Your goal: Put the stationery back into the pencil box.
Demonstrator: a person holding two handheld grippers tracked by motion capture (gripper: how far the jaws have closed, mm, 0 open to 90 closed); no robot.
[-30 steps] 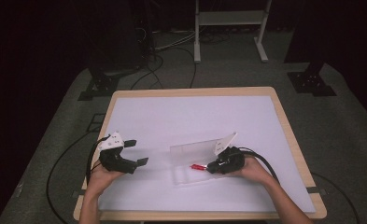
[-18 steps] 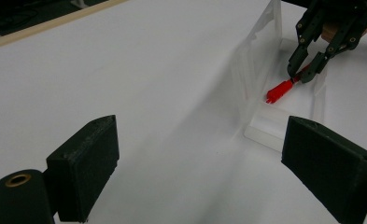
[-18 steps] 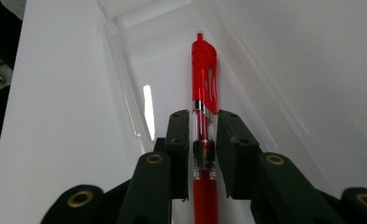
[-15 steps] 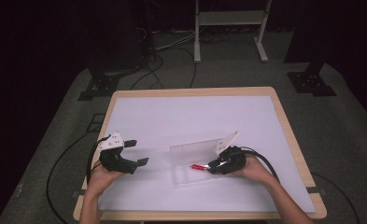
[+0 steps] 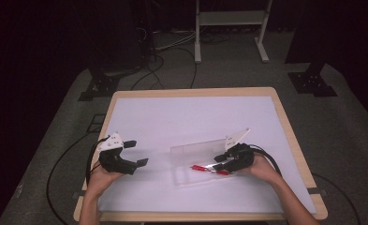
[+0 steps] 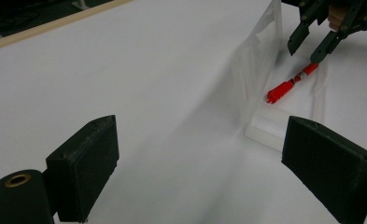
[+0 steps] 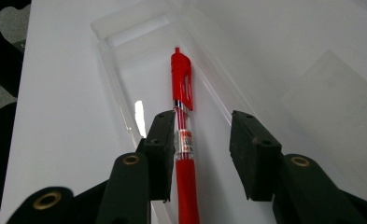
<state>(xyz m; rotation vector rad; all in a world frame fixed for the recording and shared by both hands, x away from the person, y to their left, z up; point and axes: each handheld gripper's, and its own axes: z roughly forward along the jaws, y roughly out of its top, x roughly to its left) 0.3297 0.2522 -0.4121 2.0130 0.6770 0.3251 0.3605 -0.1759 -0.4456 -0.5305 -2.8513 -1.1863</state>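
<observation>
My high view looks forward and down over the whole white wood-edged bench (image 5: pixel 191 117). My left claw's camera looks across it from afar, my right's from close above; all share the slim red plastic pen (image 5: pixel 209 169).

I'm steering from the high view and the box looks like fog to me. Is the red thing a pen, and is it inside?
Observer: Yes, a red pen with a clip, lying in the clear plastic case.
Operator: Is my right gripper squeezing it?
Observer: No. The right gripper has its jaws open; one sits right beside the pen, the other is apart.
Operator: And the lid?
Observer: The left gripper view shows the clear lid standing up, open, beside the pen.
</observation>
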